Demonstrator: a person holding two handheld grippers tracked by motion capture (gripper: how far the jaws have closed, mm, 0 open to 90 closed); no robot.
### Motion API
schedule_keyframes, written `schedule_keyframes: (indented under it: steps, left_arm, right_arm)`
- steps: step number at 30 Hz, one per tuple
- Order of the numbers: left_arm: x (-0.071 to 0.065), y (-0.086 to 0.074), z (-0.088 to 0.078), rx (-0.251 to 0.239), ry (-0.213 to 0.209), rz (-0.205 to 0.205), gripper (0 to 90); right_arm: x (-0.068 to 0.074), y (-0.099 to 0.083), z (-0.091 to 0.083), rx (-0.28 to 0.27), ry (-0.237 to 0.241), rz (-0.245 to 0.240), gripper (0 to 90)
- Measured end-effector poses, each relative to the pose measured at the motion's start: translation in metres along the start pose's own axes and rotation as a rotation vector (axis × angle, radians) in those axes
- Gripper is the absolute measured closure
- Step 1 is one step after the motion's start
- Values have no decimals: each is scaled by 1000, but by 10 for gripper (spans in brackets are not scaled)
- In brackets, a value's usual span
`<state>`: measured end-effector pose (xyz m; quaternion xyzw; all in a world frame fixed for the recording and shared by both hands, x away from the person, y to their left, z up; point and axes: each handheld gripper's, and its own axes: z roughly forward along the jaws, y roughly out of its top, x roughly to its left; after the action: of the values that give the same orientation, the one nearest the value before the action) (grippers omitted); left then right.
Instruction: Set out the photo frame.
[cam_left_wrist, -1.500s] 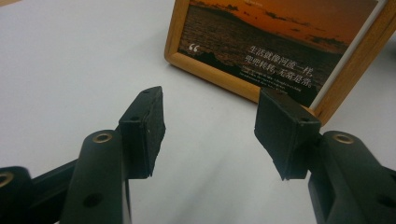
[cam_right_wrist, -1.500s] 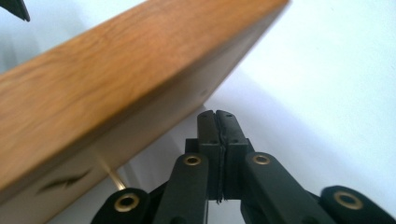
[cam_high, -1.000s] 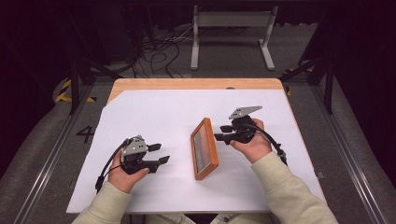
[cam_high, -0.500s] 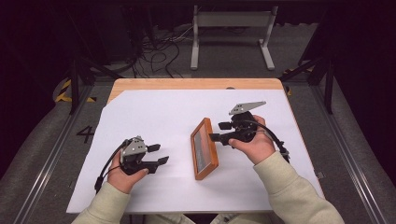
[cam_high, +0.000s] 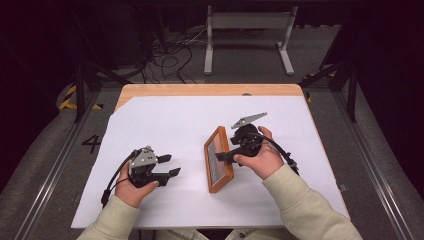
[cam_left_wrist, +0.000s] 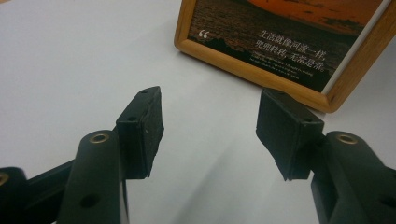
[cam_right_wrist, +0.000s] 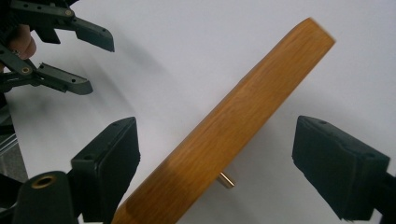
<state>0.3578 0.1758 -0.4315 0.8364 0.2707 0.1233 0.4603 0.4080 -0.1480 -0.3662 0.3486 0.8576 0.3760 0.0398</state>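
Note:
A wooden picture frame (cam_high: 218, 159) stands on its long edge in the middle of the white sheet. Its printed face (cam_left_wrist: 280, 32) turns toward my left gripper. My right gripper (cam_high: 226, 150) reaches over the frame from the right. Its jaws have just been opening and now straddle the frame's top rail (cam_right_wrist: 243, 102) with a gap on both sides. A small brass peg (cam_right_wrist: 227, 179) sticks out of the frame's back. My left gripper (cam_high: 172, 165) rests on the sheet left of the frame, open and empty (cam_left_wrist: 210, 121). The right gripper view also catches the left gripper (cam_right_wrist: 100, 65).
The white sheet (cam_high: 165, 125) covers most of the wooden table (cam_high: 200, 90). Beyond the far edge lie floor cables (cam_high: 165, 55) and a metal stand (cam_high: 245, 40). Floor rails run along both sides of the table.
The right gripper's jaws have spread apart around the frame's top edge, and the right hand has shifted slightly toward the person. The left gripper and the frame have stayed put.

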Motion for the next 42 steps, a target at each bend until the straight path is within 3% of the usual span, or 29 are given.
schedule_keyframes:
  steps: [14,18,25,26,30,36,42]
  left_arm:
    - [0,-1,1,2,-11,-4,408]
    - [0,-2,2,0,-18,-2,407]
    - [0,-2,3,1,-28,1,407]
    - [0,-2,3,1,-28,0,407]
    - [0,-2,3,1,-29,0,408]
    - [0,-2,3,-1,-31,-1,408]
    - [1,-3,3,-1,-30,0,409]
  right_arm:
    - [-1,0,27,91,44,36,218]
    - [0,0,27,103,55,37,316]
    - [0,-1,24,115,43,109,413]
    - [0,0,23,127,39,131,473]
    - [0,3,19,150,35,134,581]
    - [0,4,16,187,24,138,653]
    - [-2,6,14,214,48,150,688]
